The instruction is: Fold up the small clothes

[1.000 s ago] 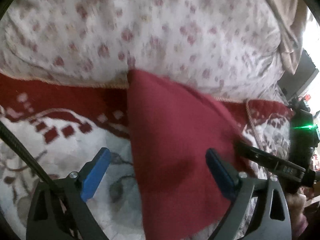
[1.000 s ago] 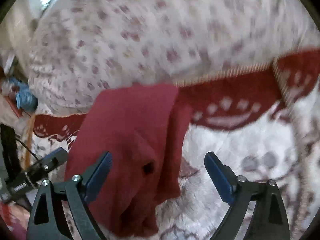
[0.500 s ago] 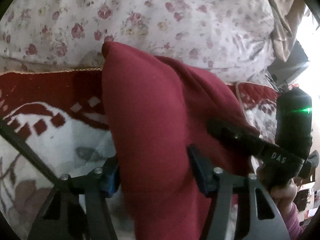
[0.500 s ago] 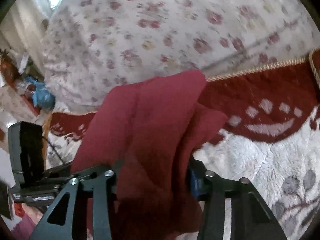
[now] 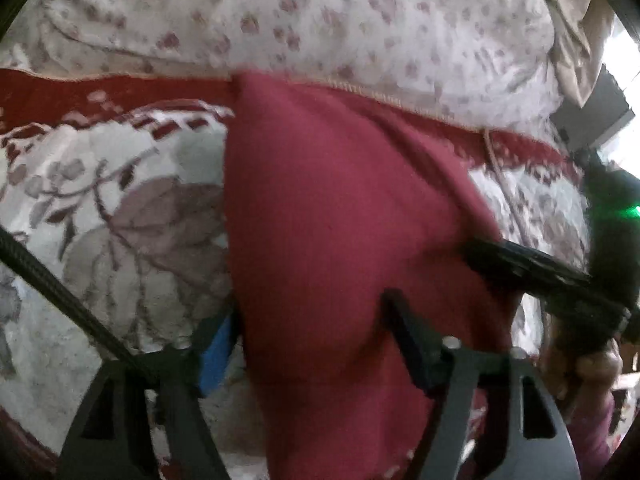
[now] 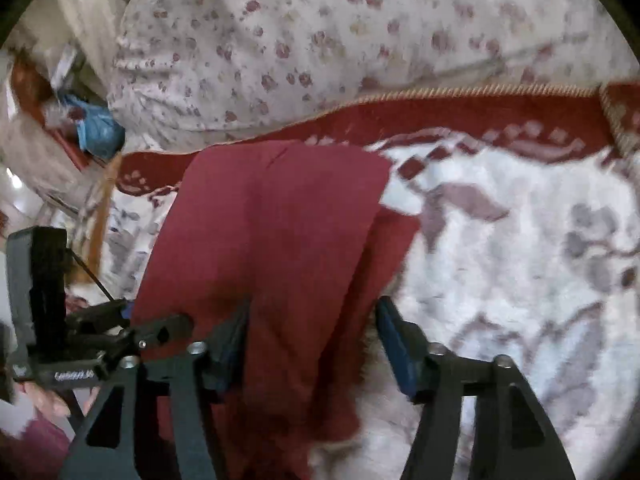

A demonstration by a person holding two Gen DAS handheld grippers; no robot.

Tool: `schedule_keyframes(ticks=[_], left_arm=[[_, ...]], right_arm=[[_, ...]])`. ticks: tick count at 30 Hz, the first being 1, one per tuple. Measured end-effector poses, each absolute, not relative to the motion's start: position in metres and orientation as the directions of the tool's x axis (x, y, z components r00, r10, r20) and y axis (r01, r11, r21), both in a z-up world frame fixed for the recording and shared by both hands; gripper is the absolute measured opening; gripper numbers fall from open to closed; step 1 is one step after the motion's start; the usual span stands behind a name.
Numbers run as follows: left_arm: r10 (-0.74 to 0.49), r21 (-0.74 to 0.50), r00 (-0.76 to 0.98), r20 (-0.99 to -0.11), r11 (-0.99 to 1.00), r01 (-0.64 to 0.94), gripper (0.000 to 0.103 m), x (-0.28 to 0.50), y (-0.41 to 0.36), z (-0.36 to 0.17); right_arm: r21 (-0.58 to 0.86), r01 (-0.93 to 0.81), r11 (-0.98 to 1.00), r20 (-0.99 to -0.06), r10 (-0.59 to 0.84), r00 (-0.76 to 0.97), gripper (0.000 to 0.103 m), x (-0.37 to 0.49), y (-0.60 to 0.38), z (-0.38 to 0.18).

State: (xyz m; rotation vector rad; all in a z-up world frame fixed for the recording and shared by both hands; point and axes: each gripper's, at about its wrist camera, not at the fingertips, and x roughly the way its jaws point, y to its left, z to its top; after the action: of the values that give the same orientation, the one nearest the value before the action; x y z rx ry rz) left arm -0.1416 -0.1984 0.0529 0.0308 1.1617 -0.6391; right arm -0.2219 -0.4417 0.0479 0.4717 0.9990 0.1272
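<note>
Two blue-padded fingers of your left gripper stand on either side of the dark red knitted garment, and from the left wrist view the cloth fills the whole gap between them. The garment is a plain, soft, deep red piece with a fine knit grain, and it rises from the gripper to a blunt folded corner near the cream floral quilt. The left blue pad touches the cloth's left edge, and the right finger presses into the cloth, so this gripper is clamped on the garment. Beneath it lies the red and white patterned plush blanket. At the right edge your right gripper reaches into the garment's far side.

From the right wrist view, the dark red knitted garment shows in several layers, with a second fold peeking out along its right edge. It lies on the red and white patterned plush blanket, its top edge just short of the cream floral quilt. Your right gripper has its left finger against the cloth; the right pad stands just beside the garment's edge, so I cannot tell whether it is pinching. Your left gripper meets the garment's left side.
</note>
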Motion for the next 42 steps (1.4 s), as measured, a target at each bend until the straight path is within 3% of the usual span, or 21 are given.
schedule_keyframes(ticks=[4, 8, 14, 18, 21, 23, 26, 42], left_arm=[[-0.371, -0.128, 0.432, -0.822, 0.859, 0.495, 0.081, -0.152, -0.193, 0.077], [-0.336, -0.066, 0.488, -0.806, 0.869, 0.491, 0.083, -0.159, -0.19, 0.08], [-0.316, -0.052, 0.55, -0.773, 0.896, 0.442, 0.083, -0.171, -0.182, 0.083], [-0.282, -0.004, 0.605, -0.745, 0.908, 0.419, 0.083, -0.18, -0.177, 0.09], [-0.279, -0.016, 0.632, -0.723, 0.921, 0.39, 0.083, -0.186, -0.172, 0.098], [-0.279, -0.026, 0.648, -0.709, 0.928, 0.371, 0.083, -0.191, -0.169, 0.101], [-0.269, -0.018, 0.665, -0.697, 0.933, 0.359, 0.084, -0.2, -0.166, 0.104], [-0.248, -0.016, 0.7, -0.669, 0.947, 0.32, 0.087, -0.214, -0.153, 0.113]], right_arm=[[0.31, 0.039, 0.95, -0.749, 0.219, 0.626, 0.068, -0.244, -0.431, 0.087], [0.238, -0.119, 0.964, -0.684, 0.253, 0.684, 0.068, -0.244, -0.401, 0.112], [0.153, -0.12, 0.981, -0.812, 0.193, 0.551, 0.062, -0.222, -0.379, 0.053], [0.183, -0.076, 0.98, -0.783, 0.192, 0.591, 0.062, -0.234, -0.385, 0.062], [0.172, -0.035, 0.984, -0.757, 0.155, 0.634, 0.069, -0.251, -0.382, 0.083], [0.159, 0.005, 0.987, -0.743, 0.116, 0.66, 0.079, -0.261, -0.378, 0.094], [0.15, 0.067, 0.986, -0.727, 0.064, 0.683, 0.084, -0.272, -0.373, 0.105], [0.143, 0.168, 0.975, -0.746, -0.005, 0.666, 0.092, -0.27, -0.36, 0.093]])
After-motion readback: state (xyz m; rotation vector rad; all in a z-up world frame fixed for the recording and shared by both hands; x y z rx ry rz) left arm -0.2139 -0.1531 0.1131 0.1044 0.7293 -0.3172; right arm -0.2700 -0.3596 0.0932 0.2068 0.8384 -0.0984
